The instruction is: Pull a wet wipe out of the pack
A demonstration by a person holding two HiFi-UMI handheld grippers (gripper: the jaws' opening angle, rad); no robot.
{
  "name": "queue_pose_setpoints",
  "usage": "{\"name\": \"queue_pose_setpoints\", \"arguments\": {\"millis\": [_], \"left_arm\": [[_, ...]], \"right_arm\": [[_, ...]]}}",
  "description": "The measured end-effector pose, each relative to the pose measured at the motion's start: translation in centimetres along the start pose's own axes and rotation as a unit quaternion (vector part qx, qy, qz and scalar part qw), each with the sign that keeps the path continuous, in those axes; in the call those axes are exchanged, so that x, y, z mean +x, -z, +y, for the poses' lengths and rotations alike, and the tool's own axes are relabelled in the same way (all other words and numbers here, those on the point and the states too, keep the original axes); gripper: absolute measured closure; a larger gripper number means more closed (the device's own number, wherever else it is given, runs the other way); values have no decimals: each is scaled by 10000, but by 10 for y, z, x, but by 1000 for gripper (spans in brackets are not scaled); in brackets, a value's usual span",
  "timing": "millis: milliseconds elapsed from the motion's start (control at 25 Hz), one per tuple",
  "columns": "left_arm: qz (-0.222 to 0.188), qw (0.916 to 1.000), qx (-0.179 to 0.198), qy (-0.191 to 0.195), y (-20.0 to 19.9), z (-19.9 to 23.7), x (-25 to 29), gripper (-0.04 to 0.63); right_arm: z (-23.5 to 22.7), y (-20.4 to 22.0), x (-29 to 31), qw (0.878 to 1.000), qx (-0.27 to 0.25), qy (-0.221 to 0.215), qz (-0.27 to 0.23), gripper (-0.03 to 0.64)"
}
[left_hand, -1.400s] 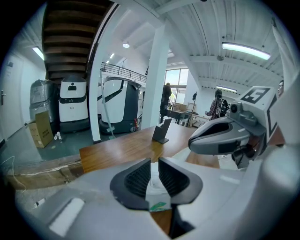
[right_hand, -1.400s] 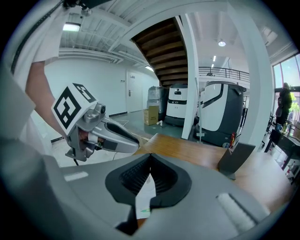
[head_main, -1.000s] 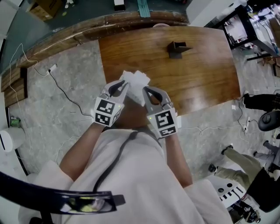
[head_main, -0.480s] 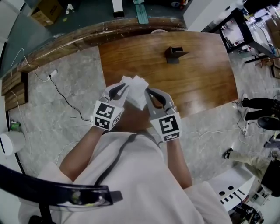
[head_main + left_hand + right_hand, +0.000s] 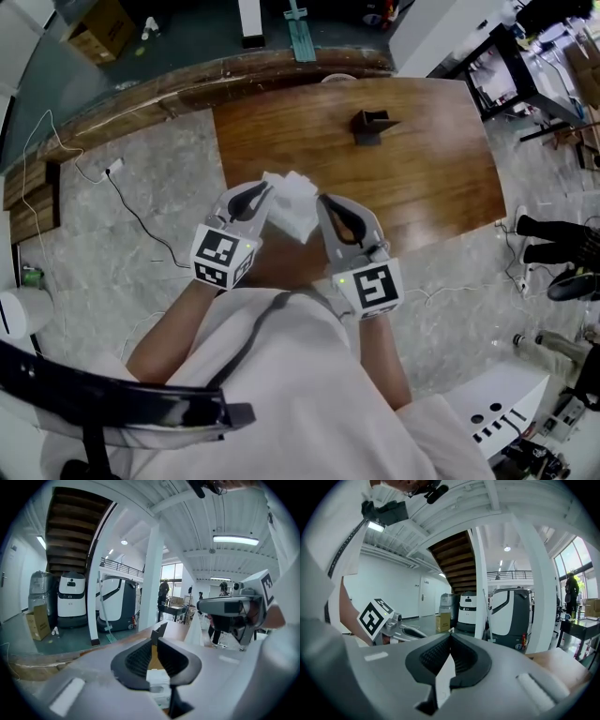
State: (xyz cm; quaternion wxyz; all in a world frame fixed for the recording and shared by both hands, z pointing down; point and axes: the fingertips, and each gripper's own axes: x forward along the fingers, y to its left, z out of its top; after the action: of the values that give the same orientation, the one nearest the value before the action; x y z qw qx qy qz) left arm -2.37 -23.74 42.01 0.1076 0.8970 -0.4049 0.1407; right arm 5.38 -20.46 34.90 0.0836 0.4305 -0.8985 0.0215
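Note:
Both grippers are held up over the near edge of the wooden table [image 5: 422, 169], tips facing each other. My left gripper [image 5: 265, 190] grips the white wet wipe pack [image 5: 292, 204]. In the left gripper view the printed pack [image 5: 157, 682] sits low between the dark pads, and the jaws of my left gripper [image 5: 154, 639] are closing on it. My right gripper [image 5: 323, 202] is shut on a thin white wipe [image 5: 444, 677] that hangs down from the pads of the right gripper [image 5: 450, 637]. In the head view pack and wipe merge into one white bundle.
A small black holder [image 5: 370, 124] stands on the far part of the table. A cable [image 5: 141, 211] runs over the stone floor at the left, and a cardboard box [image 5: 98, 23] lies beyond. White cleaning machines [image 5: 72, 599] stand behind the table.
Both grippers have risen toward the head camera with the white bundle between them. The right one has come up a little more.

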Motion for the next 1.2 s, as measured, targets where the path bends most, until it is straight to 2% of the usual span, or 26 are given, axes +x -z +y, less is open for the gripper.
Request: {"name": "queue_pose_setpoints", "arguments": {"millis": [160,440,1200], "left_arm": [[-287,9996,-1,69,-22,-2,-8,591],[-614,9981,25,90,-49,-2,-16,591],[-499,9987,-34,113,-40,6,-14,591]], "right_arm": [[-5,-11,-4,9994,205,155,-233,609],[-14,-8,-5,9986,383,276,-240,609],[-19,-6,-5,9979,475,379,-211,609]]}}
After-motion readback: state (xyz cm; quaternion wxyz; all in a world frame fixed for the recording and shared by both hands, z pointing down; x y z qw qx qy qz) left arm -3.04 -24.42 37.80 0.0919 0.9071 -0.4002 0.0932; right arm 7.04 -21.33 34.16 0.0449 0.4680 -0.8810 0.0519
